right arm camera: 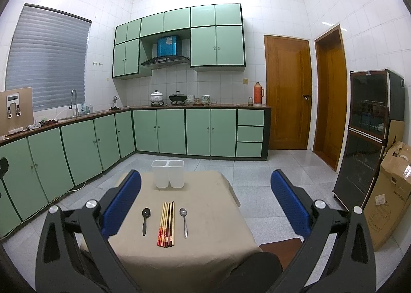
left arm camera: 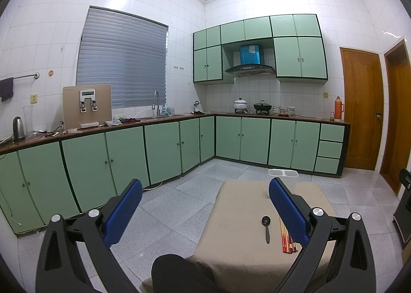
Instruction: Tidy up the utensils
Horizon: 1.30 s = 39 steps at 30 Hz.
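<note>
Currently on the tabletop (right arm camera: 205, 241): three sets of utensils in a row and one two-compartment holder, both grippers held above and empty.

We hold the left gripper (left arm camera: 205, 213) and the right gripper (right arm camera: 205, 205) with jaws spread wide, gripping nothing. On the tan cloth we list, from left to right, a black spoon (right arm camera: 145, 219), a bundle of chopsticks (right arm camera: 166, 225) lying side by side, and a metal spoon (right arm camera: 184, 221), each apart from its neighbour. At the far edge stands a white holder (right arm camera: 168, 174), upright, both compartments apparently empty, though we cannot see their floors. From the left wrist view the metal spoon is hidden behind the right-hand blue pad (left arm camera: 287, 212). Green cabinets (right arm camera: 169, 131) line the walls beyond.
</note>
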Available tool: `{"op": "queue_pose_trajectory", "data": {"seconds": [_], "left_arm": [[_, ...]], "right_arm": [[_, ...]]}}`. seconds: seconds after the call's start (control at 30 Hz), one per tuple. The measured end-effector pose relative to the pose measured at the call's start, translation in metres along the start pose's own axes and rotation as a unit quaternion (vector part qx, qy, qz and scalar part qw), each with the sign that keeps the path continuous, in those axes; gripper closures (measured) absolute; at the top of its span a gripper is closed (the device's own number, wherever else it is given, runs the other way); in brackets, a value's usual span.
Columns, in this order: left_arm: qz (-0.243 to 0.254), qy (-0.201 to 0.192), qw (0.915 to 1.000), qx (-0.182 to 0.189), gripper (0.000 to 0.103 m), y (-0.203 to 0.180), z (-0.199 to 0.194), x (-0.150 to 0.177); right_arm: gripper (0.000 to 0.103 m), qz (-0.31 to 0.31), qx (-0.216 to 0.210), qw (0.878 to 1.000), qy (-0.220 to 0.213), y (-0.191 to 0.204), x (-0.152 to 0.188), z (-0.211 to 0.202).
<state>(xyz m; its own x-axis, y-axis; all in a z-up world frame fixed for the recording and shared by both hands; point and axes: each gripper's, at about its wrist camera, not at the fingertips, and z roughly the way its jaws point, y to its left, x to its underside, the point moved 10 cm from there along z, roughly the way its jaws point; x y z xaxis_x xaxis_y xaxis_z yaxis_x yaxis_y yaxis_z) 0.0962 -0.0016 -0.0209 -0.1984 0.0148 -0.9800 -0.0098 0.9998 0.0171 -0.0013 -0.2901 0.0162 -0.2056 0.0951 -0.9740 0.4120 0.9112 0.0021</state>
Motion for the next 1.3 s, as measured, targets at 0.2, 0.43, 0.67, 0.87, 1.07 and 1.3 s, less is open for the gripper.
{"op": "queue_pose_trajectory", "data": {"seconds": [0.2, 0.43, 0.67, 0.87, 1.07, 1.3], "left_arm": [[0.001, -0.001, 1.0, -0.001, 0.006, -0.0006, -0.0009, 0.0006], [0.002, -0.001, 1.0, 0.0, 0.006, -0.0013, -0.0008, 0.0012], [0.002, -0.001, 1.0, 0.0, 0.006, -0.0013, -0.0007, 0.0011], [0.002, -0.001, 1.0, 0.001, 0.006, -0.0013, -0.0007, 0.0014], [0.002, -0.001, 1.0, 0.0, 0.006, -0.0012, -0.0007, 0.0014], [0.002, 0.0, 1.0, 0.0, 0.006, -0.0002, -0.0006, 0.0011]], "right_arm": [[0.005, 0.0, -0.001, 1.0, 0.0, 0.0002, 0.0016, 0.0], [0.005, 0.0, -0.001, 1.0, 0.0, 0.0001, 0.0021, -0.0001], [0.005, 0.0, -0.002, 1.0, 0.0, 0.0005, 0.0021, -0.0003], [0.005, 0.0, -0.002, 1.0, 0.001, 0.0004, 0.0025, 0.0003], [0.005, 0.001, -0.002, 1.0, 0.0, 0.0005, 0.0025, 0.0003], [0.005, 0.001, -0.001, 1.0, -0.001, 0.0005, 0.0023, 0.0005]]}}
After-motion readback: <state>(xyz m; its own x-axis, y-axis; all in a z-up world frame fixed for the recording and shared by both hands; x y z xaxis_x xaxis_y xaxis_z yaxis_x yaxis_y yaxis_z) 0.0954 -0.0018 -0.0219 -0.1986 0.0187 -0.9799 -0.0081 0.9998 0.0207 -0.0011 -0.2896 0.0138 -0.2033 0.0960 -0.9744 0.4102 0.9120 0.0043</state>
